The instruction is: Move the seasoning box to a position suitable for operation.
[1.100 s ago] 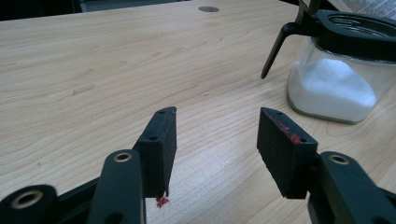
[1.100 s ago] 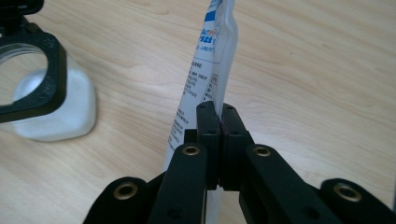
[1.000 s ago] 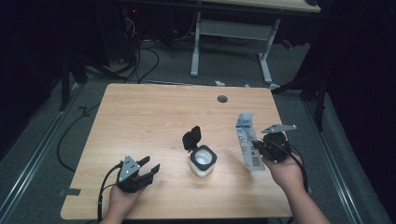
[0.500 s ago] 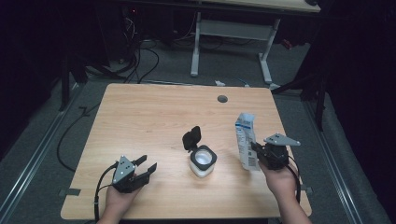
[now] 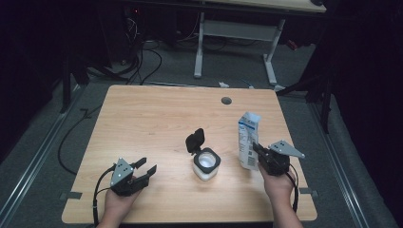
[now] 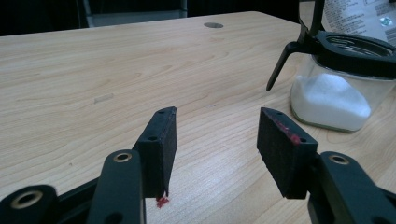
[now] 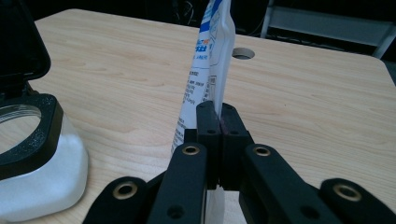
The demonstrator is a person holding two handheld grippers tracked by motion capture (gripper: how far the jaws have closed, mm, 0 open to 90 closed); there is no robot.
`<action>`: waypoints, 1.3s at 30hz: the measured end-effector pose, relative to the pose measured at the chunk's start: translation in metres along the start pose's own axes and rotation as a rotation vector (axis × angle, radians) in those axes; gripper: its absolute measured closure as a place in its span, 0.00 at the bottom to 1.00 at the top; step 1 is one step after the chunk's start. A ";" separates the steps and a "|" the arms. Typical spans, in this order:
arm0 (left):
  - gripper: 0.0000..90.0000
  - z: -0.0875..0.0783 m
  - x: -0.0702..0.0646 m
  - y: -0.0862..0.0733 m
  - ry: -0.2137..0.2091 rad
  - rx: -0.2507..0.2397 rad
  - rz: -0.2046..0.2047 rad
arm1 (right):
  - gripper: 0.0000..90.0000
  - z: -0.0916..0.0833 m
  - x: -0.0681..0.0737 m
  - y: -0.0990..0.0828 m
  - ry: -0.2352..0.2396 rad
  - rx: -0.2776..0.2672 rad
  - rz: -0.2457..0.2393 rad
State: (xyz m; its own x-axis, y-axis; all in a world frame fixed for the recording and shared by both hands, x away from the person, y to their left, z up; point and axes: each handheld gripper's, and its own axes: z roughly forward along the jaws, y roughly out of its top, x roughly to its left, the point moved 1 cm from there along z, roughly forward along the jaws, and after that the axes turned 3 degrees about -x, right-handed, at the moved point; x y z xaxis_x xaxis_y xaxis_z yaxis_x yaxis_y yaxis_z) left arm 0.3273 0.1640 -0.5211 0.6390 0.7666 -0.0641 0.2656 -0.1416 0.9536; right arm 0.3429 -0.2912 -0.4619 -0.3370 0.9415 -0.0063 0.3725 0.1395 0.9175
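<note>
The right gripper [image 5: 259, 153] is clamped on the edge of a white-and-blue bag [image 5: 248, 138] standing upright near the table's [image 5: 157, 114] right edge; its print is too small to read. The left gripper [image 5: 144, 169] rests with jaws apart, holding nothing. The open-lidded jar [image 5: 206, 163] of white powder is cut off in both gripper views.

Pale wood-grain bench [image 5: 142, 123] with a dark round hole. White pouch [image 5: 248, 140] printed in blue bands and small grey text. Clear jar [image 5: 206, 165] of white grains, black collar and black flip lid. Black claw pads [image 6: 163, 144], smeared red.
</note>
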 end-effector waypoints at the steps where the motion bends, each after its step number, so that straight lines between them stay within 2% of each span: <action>1: 0.53 0.000 0.000 0.000 0.000 0.001 0.002 | 0.99 0.001 0.000 -0.001 0.001 -0.004 0.005; 5: 0.54 0.000 0.000 0.000 0.008 0.014 0.018 | 0.99 0.005 -0.001 -0.003 0.008 -0.034 0.017; 8: 0.55 0.001 0.001 0.000 0.013 0.022 0.012 | 0.99 0.009 -0.003 -0.003 0.016 -0.047 0.023; 11: 0.54 0.001 0.002 -0.001 0.014 0.036 0.017 | 0.99 0.012 -0.005 -0.004 0.008 -0.063 0.011; 21: 0.54 0.000 -0.001 -0.001 -0.001 0.021 0.016 | 0.99 0.018 -0.017 -0.009 -0.016 -0.121 0.050; 30: 0.54 0.001 -0.001 -0.001 0.002 0.028 0.030 | 0.99 0.028 -0.023 -0.009 -0.038 -0.136 0.041; 39: 0.55 0.002 -0.002 -0.001 0.004 0.024 0.028 | 0.99 0.027 -0.027 -0.004 -0.053 -0.174 0.026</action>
State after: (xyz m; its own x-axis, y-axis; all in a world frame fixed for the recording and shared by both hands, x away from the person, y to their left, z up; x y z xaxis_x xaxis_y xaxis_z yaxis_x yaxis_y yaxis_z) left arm 0.3270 0.1609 -0.5228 0.6438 0.7643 -0.0363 0.2650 -0.1782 0.9476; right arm 0.3738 -0.3094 -0.4763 -0.2813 0.9596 0.0011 0.2239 0.0645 0.9725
